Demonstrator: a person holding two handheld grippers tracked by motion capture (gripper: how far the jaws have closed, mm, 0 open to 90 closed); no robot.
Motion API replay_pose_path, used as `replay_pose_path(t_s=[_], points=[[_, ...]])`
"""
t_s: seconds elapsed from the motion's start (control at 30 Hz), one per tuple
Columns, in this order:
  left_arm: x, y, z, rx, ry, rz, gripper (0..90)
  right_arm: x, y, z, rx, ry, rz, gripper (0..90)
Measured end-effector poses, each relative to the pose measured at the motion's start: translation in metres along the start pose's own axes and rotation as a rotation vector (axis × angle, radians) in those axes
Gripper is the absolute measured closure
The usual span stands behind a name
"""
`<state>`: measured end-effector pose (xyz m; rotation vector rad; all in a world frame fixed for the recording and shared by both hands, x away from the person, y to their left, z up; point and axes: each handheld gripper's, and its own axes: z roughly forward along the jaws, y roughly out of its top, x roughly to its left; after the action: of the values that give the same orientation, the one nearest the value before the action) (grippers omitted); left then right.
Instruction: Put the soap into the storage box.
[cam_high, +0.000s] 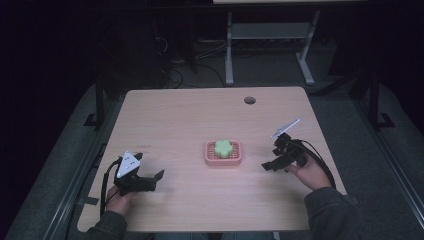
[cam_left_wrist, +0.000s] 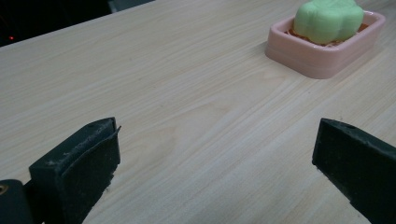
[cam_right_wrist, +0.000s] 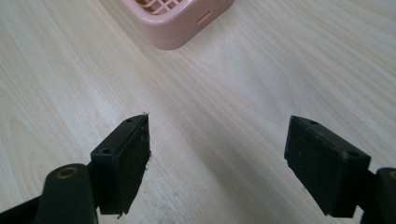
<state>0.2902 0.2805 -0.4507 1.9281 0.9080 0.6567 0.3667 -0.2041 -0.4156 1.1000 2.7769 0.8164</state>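
**Soap dish mid-table, both claws wide and holding nothing**

Wooden table, pale and rounded at the corners, with a dark round hole near the far edge. Beyond it only a dim floor, a white metal frame and loose cables, hard to make out in the dark.

Left gripper low at the near left, gripped by a hand coming in from the bottom edge; grey three-cornered plate on top with small marks too tiny to read. Jaws spread wide over bare wood, nothing between them. Right gripper at the near right, also spread wide and holding nothing, well apart from the left one.

Pink dish at the middle of the table, between the two grippers and touched by neither. Green soap lying in it, lobed like a flower from above.

From the left gripper view, dish at the upper right, soap cut off at the top edge. From the right gripper view, just a corner of the dish, cut off by the top edge, with a grid floor inside and a small slot in its wall. No readable writing anywhere.
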Motion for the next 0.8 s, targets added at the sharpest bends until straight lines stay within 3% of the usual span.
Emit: replay_pose_path(t_s=[0.8], points=[[0.000, -0.001, 0.001, 0.009, -0.002, 0.004, 0.2, -0.001, -0.039, -0.006, -0.025, -0.004, 0.054, 22.6]])
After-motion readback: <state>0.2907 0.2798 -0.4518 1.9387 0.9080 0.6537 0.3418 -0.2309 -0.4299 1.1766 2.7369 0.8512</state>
